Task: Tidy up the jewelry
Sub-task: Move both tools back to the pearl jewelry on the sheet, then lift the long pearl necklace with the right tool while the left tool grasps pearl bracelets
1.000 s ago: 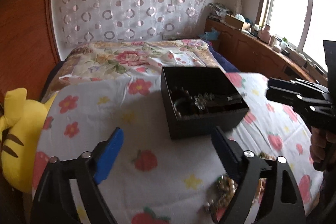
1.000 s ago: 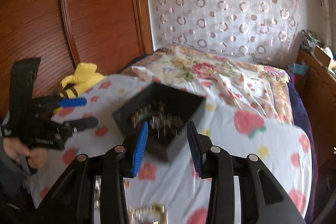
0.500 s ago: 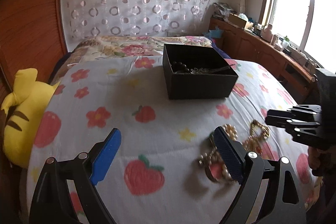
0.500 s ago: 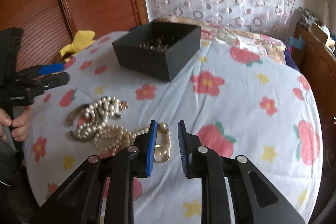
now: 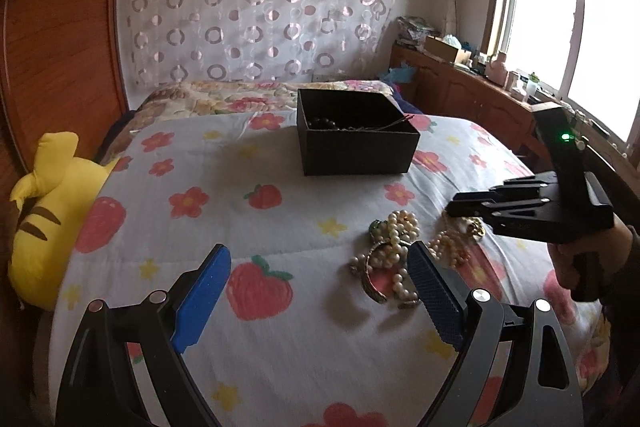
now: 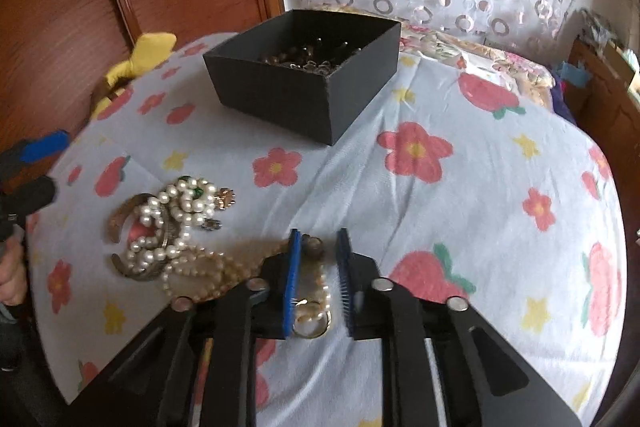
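- Left wrist view: left gripper (image 5: 318,267) gaping wide at lower centre, gripping nothing; pearl pile (image 5: 394,247) lying right of centre, black box (image 5: 356,143) above.
- Right wrist view: right gripper (image 6: 318,259) straddling beaded strand (image 6: 314,291), jaws narrowly parted, not yet pinching; risking snagging tangled pearls (image 6: 176,223) on lifting.
- Showing no readable writing.

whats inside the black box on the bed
The black box holds a tangle of dark beads and metal jewelry. Its walls hide the bottom, so individual pieces and how deep the pile goes cannot be made out.
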`<state>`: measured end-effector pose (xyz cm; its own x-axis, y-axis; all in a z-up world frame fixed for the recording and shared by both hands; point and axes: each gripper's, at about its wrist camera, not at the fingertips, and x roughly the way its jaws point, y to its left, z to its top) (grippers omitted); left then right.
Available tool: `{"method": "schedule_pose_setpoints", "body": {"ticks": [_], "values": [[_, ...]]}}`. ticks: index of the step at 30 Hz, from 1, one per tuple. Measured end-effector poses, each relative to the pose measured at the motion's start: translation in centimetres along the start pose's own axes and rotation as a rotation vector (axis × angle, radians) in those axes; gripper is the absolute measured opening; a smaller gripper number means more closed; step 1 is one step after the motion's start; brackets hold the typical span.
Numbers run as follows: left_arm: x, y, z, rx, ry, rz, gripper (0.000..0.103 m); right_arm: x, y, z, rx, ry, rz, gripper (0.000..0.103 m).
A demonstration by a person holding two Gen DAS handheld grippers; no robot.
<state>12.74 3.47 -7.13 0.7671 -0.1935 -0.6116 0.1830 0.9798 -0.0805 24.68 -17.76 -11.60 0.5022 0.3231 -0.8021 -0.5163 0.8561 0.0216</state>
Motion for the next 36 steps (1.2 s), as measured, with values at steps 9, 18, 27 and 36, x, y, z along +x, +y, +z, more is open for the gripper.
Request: {"method": "schedule_pose_setpoints", "body": {"ticks": [9, 18, 27, 36], "values": [[-0.2, 1.0, -1.1, -0.007, 0.031, 0.022, 0.086, -5.5, 1.6, 0.4, -0.026, -0.194, -0.059, 0.012], [0.9, 1.0, -1.7, -0.013, 0.063, 0.017, 0.086, -12.7, 4.0, 1.2, -0.091, -0.381, -0.102, 0.012], [1.6, -0.6, -1.7, 0.037, 0.084, -0.038, 0.069, -15.7, 4.9, 1.1, -0.103, -0.450, -0.099, 0.012], [3.7, -1.0, -1.1, 0.027, 0.144, -0.111, 0.038, -18.0, 5.7, 1.6, -0.129, -0.492, -0.112, 0.012]]}}
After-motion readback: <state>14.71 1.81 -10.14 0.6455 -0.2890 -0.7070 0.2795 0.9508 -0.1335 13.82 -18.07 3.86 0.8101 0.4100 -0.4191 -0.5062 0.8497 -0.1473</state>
